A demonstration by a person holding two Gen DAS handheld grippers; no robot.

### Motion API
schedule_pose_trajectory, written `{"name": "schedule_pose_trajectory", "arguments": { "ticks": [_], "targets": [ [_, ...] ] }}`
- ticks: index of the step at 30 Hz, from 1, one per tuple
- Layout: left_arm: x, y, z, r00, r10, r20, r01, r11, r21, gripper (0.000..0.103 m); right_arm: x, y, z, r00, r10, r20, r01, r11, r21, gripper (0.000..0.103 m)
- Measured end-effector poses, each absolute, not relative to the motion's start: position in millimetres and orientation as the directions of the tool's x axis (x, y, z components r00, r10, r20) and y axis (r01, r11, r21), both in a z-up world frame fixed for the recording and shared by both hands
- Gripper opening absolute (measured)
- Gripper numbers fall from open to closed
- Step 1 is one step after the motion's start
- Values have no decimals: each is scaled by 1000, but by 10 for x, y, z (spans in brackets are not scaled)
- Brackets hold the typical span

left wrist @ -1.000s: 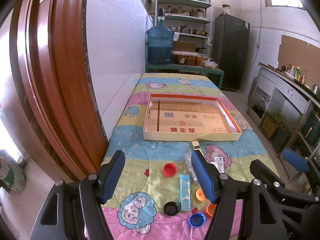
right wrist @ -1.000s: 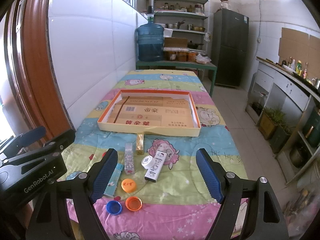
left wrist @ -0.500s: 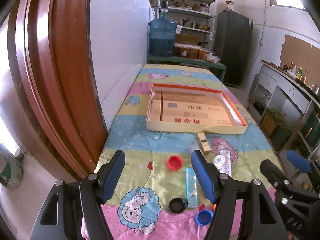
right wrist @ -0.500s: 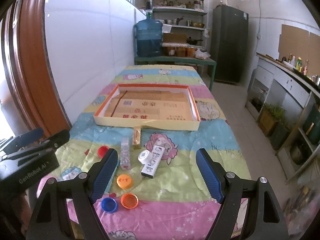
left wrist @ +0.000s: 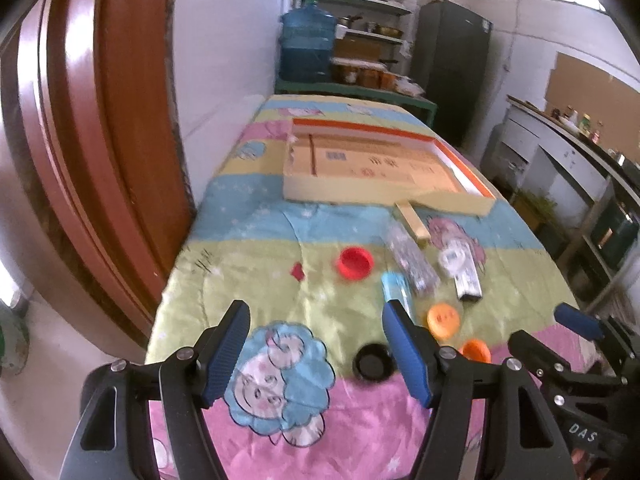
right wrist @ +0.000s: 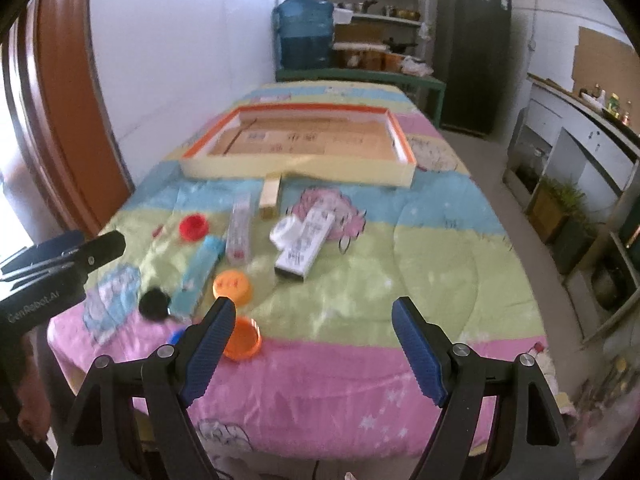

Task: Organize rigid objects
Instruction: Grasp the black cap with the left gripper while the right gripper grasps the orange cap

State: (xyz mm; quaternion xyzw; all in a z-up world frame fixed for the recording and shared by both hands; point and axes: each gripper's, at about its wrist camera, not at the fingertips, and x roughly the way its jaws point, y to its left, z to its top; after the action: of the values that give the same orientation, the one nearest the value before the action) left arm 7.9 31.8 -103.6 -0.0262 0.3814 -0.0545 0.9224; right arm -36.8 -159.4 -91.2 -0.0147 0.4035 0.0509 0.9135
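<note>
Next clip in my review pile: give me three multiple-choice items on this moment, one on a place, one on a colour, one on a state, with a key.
1. Where does the red cap lie?
A. inside the tray
B. on the blanket, in front of the tray
C. on the floor

2. What colour is the inner rim of the cardboard tray?
A. orange
B. green
C. black

3. How do the jaws of the right gripper stand?
A. shut on a cap
B. shut on nothing
C. open, holding nothing

Key: 1 B, it sits on the blanket, nearer than the tray wall. 2 A, an orange band lines the walls. 3 C, bare blanket shows between the wide-apart fingers.
</note>
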Motion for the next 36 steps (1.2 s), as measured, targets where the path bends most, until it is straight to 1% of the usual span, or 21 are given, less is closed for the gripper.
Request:
{"name": "schedule_pose_trajectory", "arguments": {
  "ticks": [3, 6, 12, 17, 19, 21, 24, 26, 28, 30, 34, 35, 36],
  "targets": [
    [8, 286, -1149, 689, -133, -712, 118, 990, -71, 68, -430, -1607, -1009, 657, 86, -749, -120, 993, 9, 82],
    [-52, 262, -1255, 668, -163, -726, 152, 985, -81, 66, -480, -1606, -1096, 642, 88, -762, -135, 991, 1, 82],
    [-63, 176, -1371, 635, -210, -743, 206, 973, -99, 65, -545, -1536, -1205, 627, 100, -773, -172, 985, -11, 81],
    [-29, 136, -1415, 635, -204, -745, 212, 973, -86, 64, -524, -1492, -1236, 633, 95, -769, -181, 983, -28, 81],
    [-16, 129, -1415, 639, -204, -742, 216, 973, -81, 64, -499, -1480, -1252, 633, 99, -768, -185, 982, -26, 80],
    [-15, 124, -1424, 644, -203, -738, 221, 972, -75, 64, -467, -1454, -1265, 629, 108, -770, -194, 981, -20, 76],
    [-4, 125, -1429, 649, -212, -730, 230, 970, -78, 64, -415, -1403, -1273, 638, 116, -761, -208, 978, -25, 74],
    [10, 130, -1432, 652, -216, -726, 233, 969, -79, 64, -375, -1360, -1277, 638, 129, -759, -224, 974, -23, 69],
    [23, 132, -1434, 656, -214, -724, 235, 969, -73, 61, -333, -1313, -1280, 639, 144, -755, -243, 970, -20, 66],
    [46, 128, -1440, 659, -211, -722, 238, 969, -67, 55, -308, -1261, -1283, 643, 157, -750, -261, 965, -21, 60],
    [54, 134, -1437, 660, -218, -719, 240, 968, -73, 44, -273, -1194, -1282, 644, 182, -743, -290, 957, -17, 42],
    [59, 138, -1436, 659, -221, -719, 241, 968, -76, 40, -267, -1180, -1282, 644, 187, -742, -296, 955, -16, 38],
    [65, 145, -1435, 658, -226, -719, 243, 967, -82, 35, -257, -1171, -1279, 641, 193, -743, -303, 953, -14, 36]
  ]
}}
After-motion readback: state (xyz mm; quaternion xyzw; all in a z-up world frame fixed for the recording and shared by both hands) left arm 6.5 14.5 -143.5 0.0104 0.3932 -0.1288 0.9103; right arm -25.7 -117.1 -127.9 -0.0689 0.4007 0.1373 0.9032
